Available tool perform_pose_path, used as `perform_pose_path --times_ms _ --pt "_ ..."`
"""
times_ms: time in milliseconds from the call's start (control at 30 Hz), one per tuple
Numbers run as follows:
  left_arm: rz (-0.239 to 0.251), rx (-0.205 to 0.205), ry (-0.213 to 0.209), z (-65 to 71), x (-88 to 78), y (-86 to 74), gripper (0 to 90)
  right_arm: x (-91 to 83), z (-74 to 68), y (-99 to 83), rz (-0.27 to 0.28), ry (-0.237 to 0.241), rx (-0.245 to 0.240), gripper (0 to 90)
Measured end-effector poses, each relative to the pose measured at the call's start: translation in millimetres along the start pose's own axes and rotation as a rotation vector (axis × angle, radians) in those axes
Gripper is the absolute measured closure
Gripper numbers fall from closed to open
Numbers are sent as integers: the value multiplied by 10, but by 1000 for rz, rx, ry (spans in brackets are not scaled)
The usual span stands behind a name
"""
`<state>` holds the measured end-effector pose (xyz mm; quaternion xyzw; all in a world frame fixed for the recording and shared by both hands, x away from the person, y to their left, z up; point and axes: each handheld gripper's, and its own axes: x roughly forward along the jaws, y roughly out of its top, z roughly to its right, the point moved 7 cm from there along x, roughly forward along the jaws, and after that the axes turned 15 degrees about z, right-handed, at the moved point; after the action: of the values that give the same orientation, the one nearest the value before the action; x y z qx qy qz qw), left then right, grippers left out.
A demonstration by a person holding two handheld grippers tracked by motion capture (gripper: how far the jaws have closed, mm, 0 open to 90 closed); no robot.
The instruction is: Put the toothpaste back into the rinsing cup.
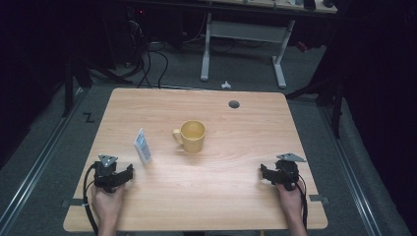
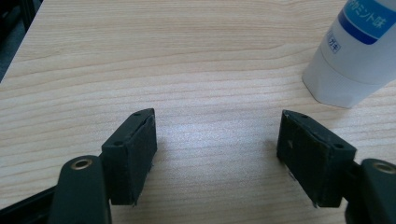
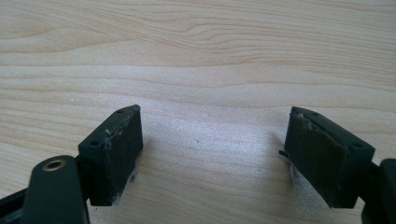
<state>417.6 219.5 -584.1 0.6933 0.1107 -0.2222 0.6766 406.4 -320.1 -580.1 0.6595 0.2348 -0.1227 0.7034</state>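
Wooden surface (image 1: 221,196) carries a white tube (image 1: 142,146) left of centre and a yellow mug (image 1: 192,135) mid-surface. Left hand-held gripper (image 1: 129,173), jaws apart, sits near the tube; right hand-held gripper (image 1: 264,173), jaws apart, near right edge.

Pale matt wood-grain worktop (image 1: 221,172), glossy yellow ceramic-looking mug (image 1: 191,136), smooth white plastic tube (image 2: 357,51) upper right, matt black scuffed jaws, grey carpeted floor (image 1: 44,147).
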Motion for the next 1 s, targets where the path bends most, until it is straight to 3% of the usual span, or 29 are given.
perform_pose_path --times_ms 733,867,1000 --pt "-3 -1 -6 13 9 1 260 1 0 1 0 -2 0 196" --pt "-11 11 -23 27 13 -2 216 0 -1 1 0 -2 1 196" --pt "-10 34 -71 59 4 -9 212 1 -1 1 0 -2 1 196"
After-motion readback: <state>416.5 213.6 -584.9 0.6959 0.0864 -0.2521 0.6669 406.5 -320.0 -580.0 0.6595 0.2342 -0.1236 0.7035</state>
